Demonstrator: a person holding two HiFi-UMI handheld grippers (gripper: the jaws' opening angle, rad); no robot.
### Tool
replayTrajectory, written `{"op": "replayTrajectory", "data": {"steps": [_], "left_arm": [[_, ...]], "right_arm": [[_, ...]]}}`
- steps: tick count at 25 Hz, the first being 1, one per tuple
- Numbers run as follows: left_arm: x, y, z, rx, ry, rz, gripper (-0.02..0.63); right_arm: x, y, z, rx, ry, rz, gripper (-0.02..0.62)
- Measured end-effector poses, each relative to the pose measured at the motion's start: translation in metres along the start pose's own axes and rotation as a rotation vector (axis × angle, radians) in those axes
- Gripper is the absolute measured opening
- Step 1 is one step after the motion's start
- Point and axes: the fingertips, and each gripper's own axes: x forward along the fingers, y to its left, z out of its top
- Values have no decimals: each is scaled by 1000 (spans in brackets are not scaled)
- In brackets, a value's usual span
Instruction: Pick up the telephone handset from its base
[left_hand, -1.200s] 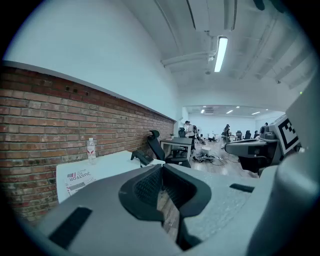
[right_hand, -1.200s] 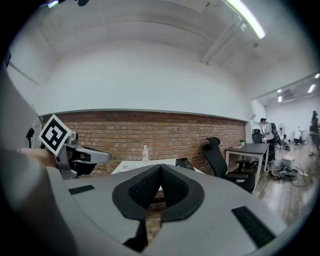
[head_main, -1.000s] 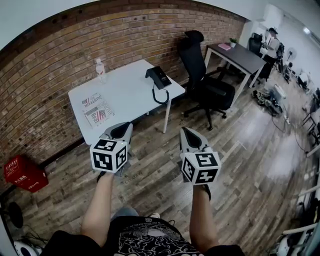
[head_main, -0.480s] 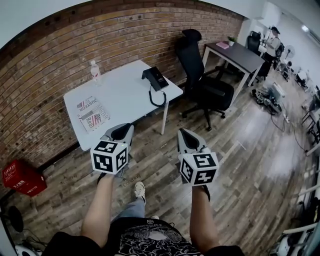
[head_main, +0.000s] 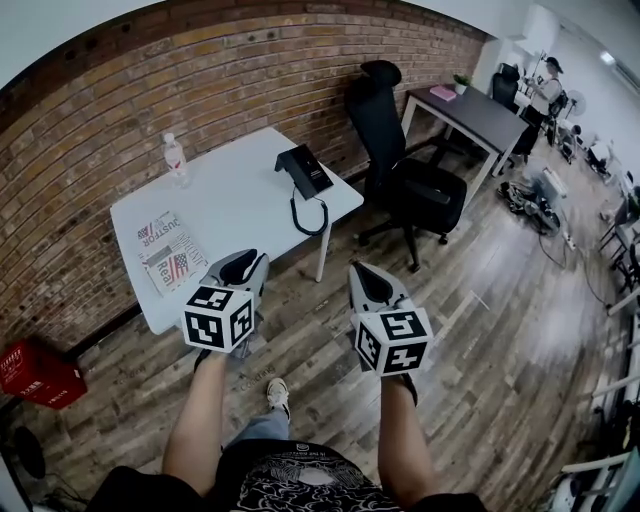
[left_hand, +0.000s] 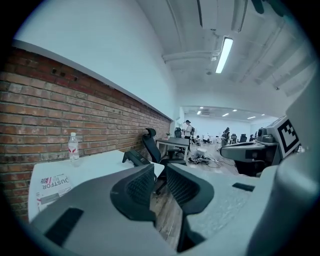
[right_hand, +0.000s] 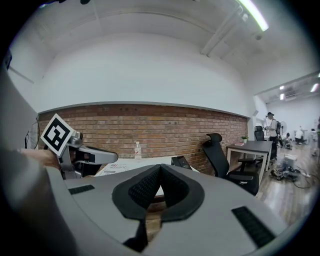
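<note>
Black plastic marks the telephone handset (head_main: 289, 160), which is seen lying on its base (head_main: 312, 175) above and left of the centre of the head view, near the right-hand end of a white table (head_main: 235, 205). A coiled cord (head_main: 308, 215) is looped from the base down over the table's near edge. A clear bottle (head_main: 176, 158) is stood at the table's far side, towards the upper left of the frame, and a newspaper (head_main: 165, 252) is laid flat at its lower left corner. A brick wall (head_main: 120, 110) is seen behind the table.

Both tools are held out low over the wooden floor (head_main: 320, 330), well apart from the telephone. The left gripper (head_main: 245, 262) is placed just below the table's near edge in the frame; its jaws are opening, a narrow gap is shown between the ribbed pads, and nothing is held there. The right gripper (head_main: 362, 280) is held beside it, to the right; its jaws are closed tip to tip on nothing.

A black office chair (head_main: 400, 160) is placed to the right of the table, with a dark desk (head_main: 475, 112) beyond it at the upper right. A red crate (head_main: 38, 370) is seen at the lower left edge.
</note>
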Motion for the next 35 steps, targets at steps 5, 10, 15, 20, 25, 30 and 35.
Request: {"op": "replayTrajectory", "data": {"steps": [5, 10, 15, 20, 25, 30, 35], "left_arm": [[46, 28, 11, -18, 22, -31, 92], [88, 61, 21, -51, 28, -56, 116], [124, 93, 29, -83, 25, -78, 147], [151, 117, 37, -103, 25, -106, 208], [173, 139, 43, -98, 34, -123, 224], [195, 154, 47, -95, 37, -141, 224], [215, 160, 48, -104, 41, -159, 224]], "right_arm": [[48, -19, 11, 16, 17, -11, 0], [96, -32, 20, 16, 43, -25, 0], [140, -40, 29, 5, 62, -36, 0], [177, -46, 39, 1, 61, -45, 0], [210, -47, 50, -2, 53, -45, 0], [236, -53, 55, -8, 56, -50, 0], [252, -65, 59, -14, 56, -60, 0]]}}
